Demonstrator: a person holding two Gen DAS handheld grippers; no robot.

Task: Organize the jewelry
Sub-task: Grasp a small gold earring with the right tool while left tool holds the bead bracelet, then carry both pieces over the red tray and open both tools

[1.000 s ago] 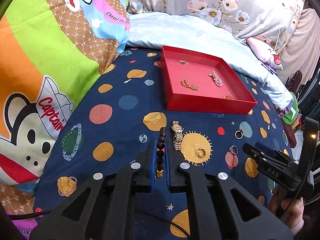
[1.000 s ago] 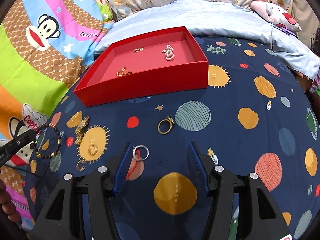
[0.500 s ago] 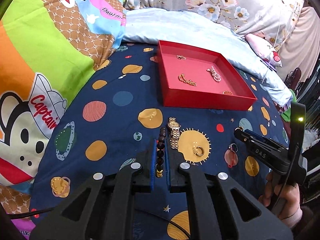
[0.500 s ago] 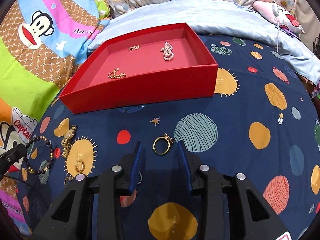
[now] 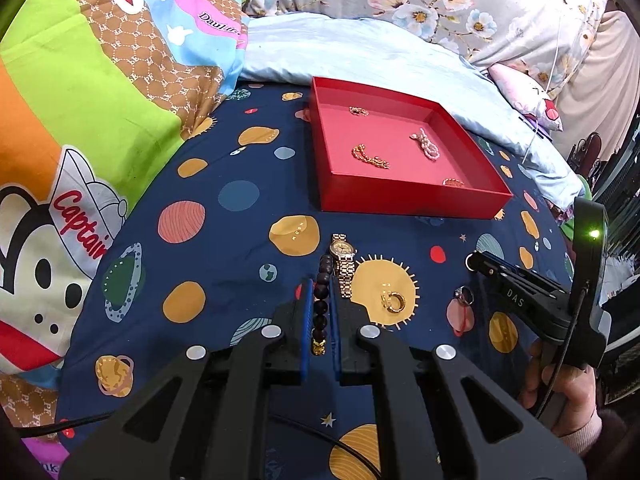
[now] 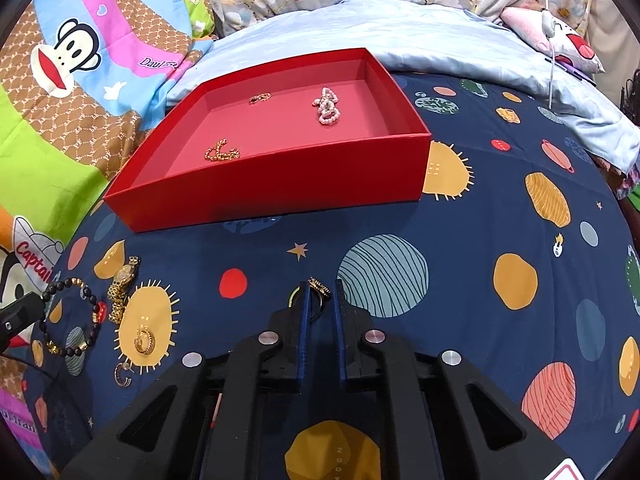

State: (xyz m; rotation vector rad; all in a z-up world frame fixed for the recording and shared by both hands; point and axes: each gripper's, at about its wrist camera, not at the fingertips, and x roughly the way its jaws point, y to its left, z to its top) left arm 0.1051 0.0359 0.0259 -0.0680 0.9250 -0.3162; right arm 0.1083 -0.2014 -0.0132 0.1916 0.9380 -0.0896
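Note:
My left gripper [image 5: 320, 292] is shut on a dark bead bracelet [image 5: 322, 300] and holds it above the blue planet-print bedspread; the bracelet also shows in the right wrist view [image 6: 74, 316]. My right gripper [image 6: 320, 300] is shut on a gold ring [image 6: 318, 288] low over the bedspread; it shows in the left wrist view [image 5: 474, 260]. A red tray [image 6: 280, 184] at the back holds a gold chain [image 6: 222, 152], pink pearls [image 6: 328, 106] and small gold pieces. A gold watch [image 5: 343, 264], a gold hoop [image 5: 394, 300] and a silver ring [image 5: 464, 294] lie on the bedspread.
A bright cartoon-monkey quilt [image 5: 80, 120] rises at the left. A pale blue sheet [image 6: 400, 28] and floral pillows lie behind the tray. Another small hoop [image 6: 122, 374] lies near the gold hoop. The bed's right edge drops off beside my right hand.
My right gripper moved forward from the silver ring to the gold ring and closed on it. My left gripper kept its hold on the bead bracelet and shifted slightly.

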